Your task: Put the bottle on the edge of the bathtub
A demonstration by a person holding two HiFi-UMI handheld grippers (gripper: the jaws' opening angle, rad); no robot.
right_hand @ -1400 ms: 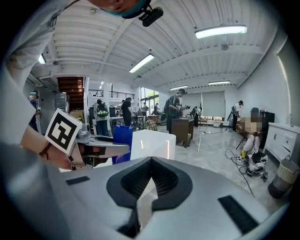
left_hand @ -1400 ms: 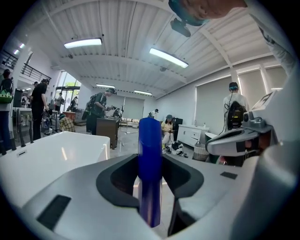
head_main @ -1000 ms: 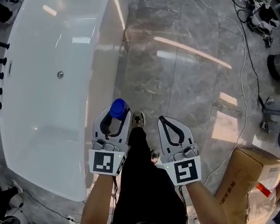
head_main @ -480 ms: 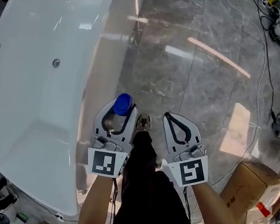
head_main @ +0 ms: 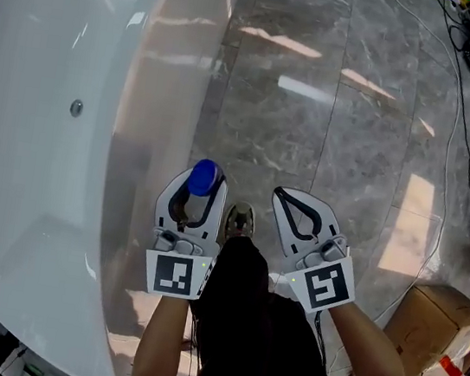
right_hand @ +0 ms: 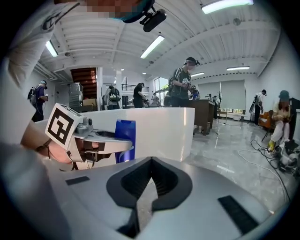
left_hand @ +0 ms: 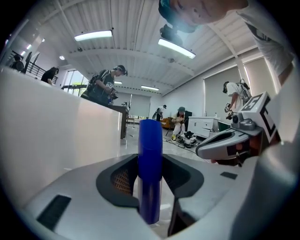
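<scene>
A bottle with a blue cap (head_main: 206, 175) stands upright between the jaws of my left gripper (head_main: 203, 185), which is shut on it. In the left gripper view the blue bottle (left_hand: 150, 168) fills the gap between the pads. The white bathtub (head_main: 118, 209) lies to the left, its rim just left of the left gripper, and its outer wall (left_hand: 61, 136) rises beside the bottle. My right gripper (head_main: 281, 197) is held level alongside, shut and empty, its tips meeting (right_hand: 150, 161). From the right gripper view the bottle (right_hand: 125, 140) shows in front of the tub (right_hand: 164, 129).
Grey marble floor (head_main: 330, 136) spreads ahead and right. A cardboard box (head_main: 439, 345) sits at the lower right, and cables (head_main: 458, 102) trail along the right side. The person's shoe (head_main: 239, 220) is between the grippers. Several people stand in the background.
The tub has slid left and nearer in the head view as the person steps along its side. Both grippers keep their pose, and the bottle stays in the left one.
</scene>
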